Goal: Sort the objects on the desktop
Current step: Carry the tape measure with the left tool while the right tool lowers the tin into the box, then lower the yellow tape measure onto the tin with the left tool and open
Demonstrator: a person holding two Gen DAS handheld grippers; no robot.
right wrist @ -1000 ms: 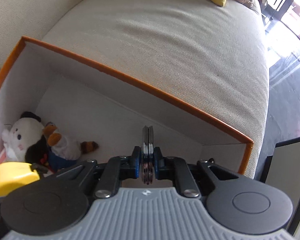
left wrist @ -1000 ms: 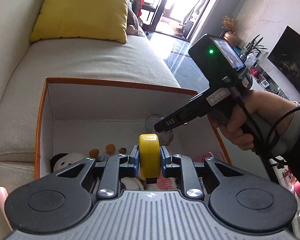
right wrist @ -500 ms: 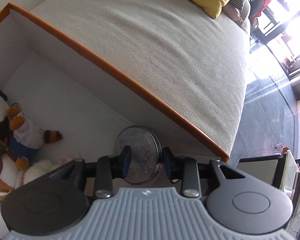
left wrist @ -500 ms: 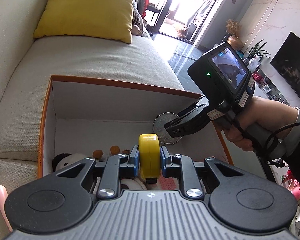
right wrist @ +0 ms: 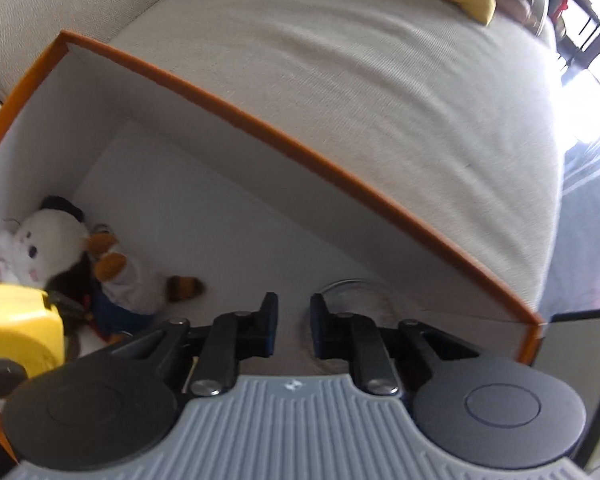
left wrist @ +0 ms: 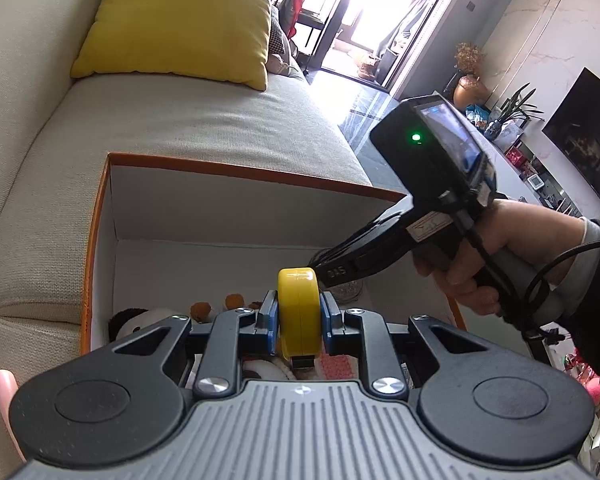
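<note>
Since the earlier frames, the right gripper [right wrist: 291, 320] has let go of the round metal tin [right wrist: 350, 292] it carried edge-on; that tin now lies on the floor of the orange-rimmed box [right wrist: 340, 172], just beyond and slightly right of the right jaws. These jaws stand a little apart with nothing between them and are closing. Blur in the right wrist view prevents a finer reading of the tin's pose.

Left gripper [left wrist: 299, 320]: jaws clamped on a yellow tape measure [left wrist: 298, 304], held upright on its edge between the blue pads, with its dark tab pointing back toward the gripper body. Its position over the near side of the box is unchanged. Below these jaws lie soft toys; a white and black plush toy [right wrist: 40, 236] sits left of both sets of jaws, against the box's left wall, with a smaller brown-pawed figure beside it.

The person's hand [left wrist: 512, 256] holds the right gripper, which reaches into the box from the right of the left jaws.

Progress, as a judgement: plush toys and tin are already placed in the box; the tape measure is brought above it but not yet released. Remaining work appears to be lowering and releasing the tape measure. Whether further objects await sorting outside the box cannot be told from these views.
</note>
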